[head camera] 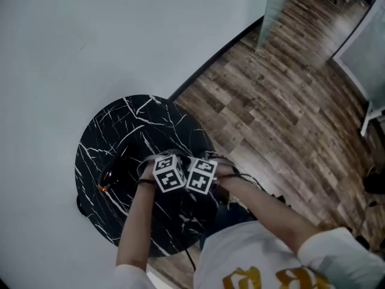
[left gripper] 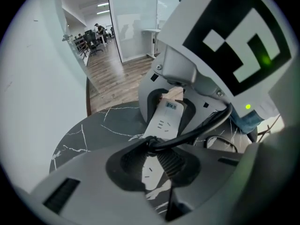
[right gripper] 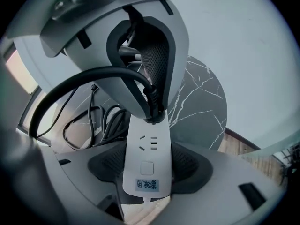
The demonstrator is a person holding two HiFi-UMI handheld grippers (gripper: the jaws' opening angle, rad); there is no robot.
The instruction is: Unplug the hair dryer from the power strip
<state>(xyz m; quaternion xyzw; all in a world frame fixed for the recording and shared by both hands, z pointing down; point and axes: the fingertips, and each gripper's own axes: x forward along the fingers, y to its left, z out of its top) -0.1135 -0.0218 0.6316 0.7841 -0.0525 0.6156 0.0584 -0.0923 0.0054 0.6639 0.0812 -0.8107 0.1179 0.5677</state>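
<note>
Black marble counter (head camera: 108,131), mid-left of head view; looks like left claw (left gripper: 152,165) clenched on the dryer plug (left gripper: 151,146) seated in the white power strip (right gripper: 146,146), right claw (right gripper: 147,172) clamping that strip. Could bind the plug or slip onto the cord (left gripper: 201,123) if pulled crooked.

power strip (right gripper: 146,156) has a small white label (right gripper: 147,184) w/ blue chars, too blurry to read; yellow print (head camera: 240,279) on shirt (head camera: 258,245) cut off.
</note>
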